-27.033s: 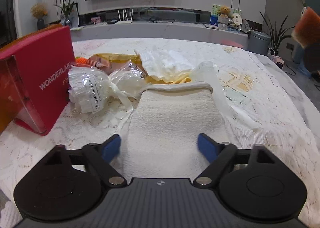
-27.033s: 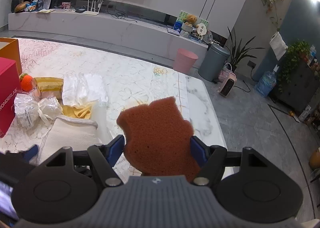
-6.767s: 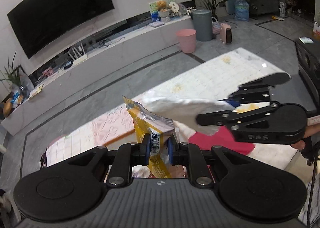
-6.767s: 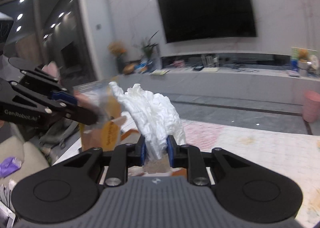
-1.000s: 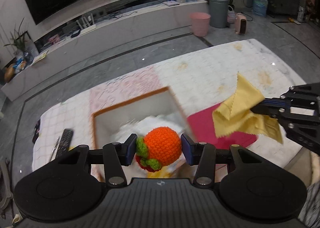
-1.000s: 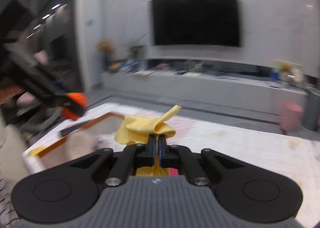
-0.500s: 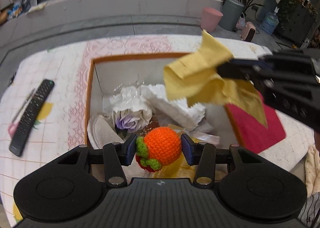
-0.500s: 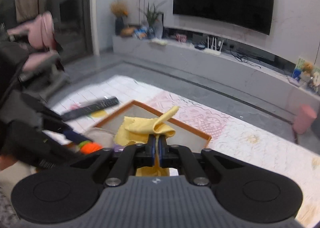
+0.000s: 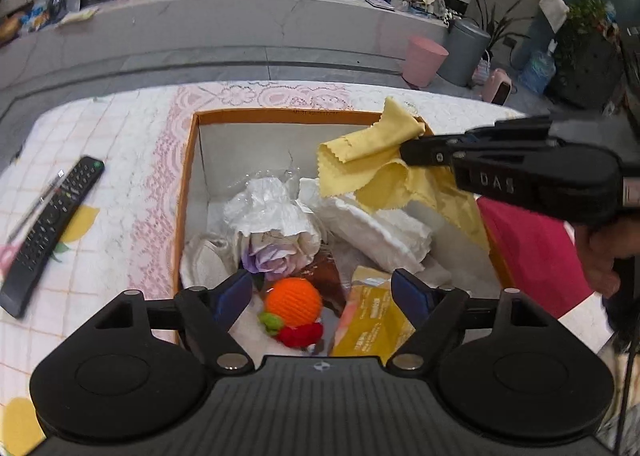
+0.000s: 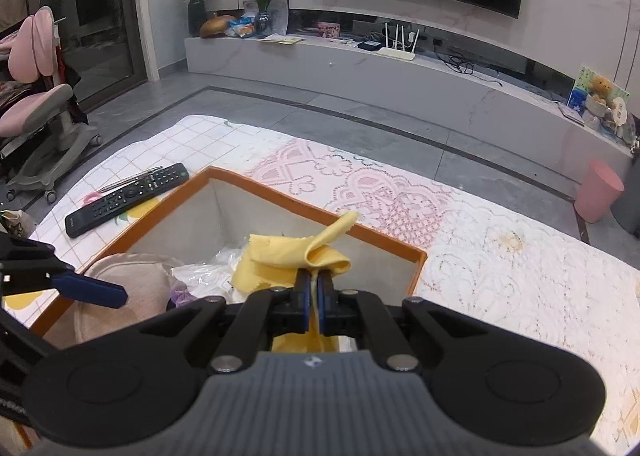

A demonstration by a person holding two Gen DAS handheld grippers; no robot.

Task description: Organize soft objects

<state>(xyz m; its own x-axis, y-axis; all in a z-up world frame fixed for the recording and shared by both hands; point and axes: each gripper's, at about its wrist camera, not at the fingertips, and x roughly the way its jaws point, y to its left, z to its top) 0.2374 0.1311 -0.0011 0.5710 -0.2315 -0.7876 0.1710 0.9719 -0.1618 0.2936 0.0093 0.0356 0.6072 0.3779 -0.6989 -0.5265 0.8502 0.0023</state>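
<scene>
An orange-rimmed box [image 9: 188,192] stands open on the table and holds several soft things. A crocheted orange toy [image 9: 293,302] lies in it below my left gripper [image 9: 322,290], which is open and empty above the box. Beside the toy lie a wrapped fabric flower [image 9: 272,232], white padding [image 9: 376,226] and a yellow packet [image 9: 370,320]. My right gripper [image 10: 315,284] is shut on a yellow cloth [image 10: 288,258] and holds it over the box [image 10: 384,242]. The right gripper [image 9: 404,150] and cloth [image 9: 372,160] also show in the left wrist view.
A black remote control [image 9: 48,228] and a pen lie on the tablecloth left of the box; the remote also shows in the right wrist view [image 10: 128,198]. A red lid [image 9: 532,244] lies right of the box. A pink bin [image 9: 424,60] stands on the floor beyond.
My left gripper has opened and the orange toy has dropped into the box. My right gripper has carried the yellow cloth lower over the box.
</scene>
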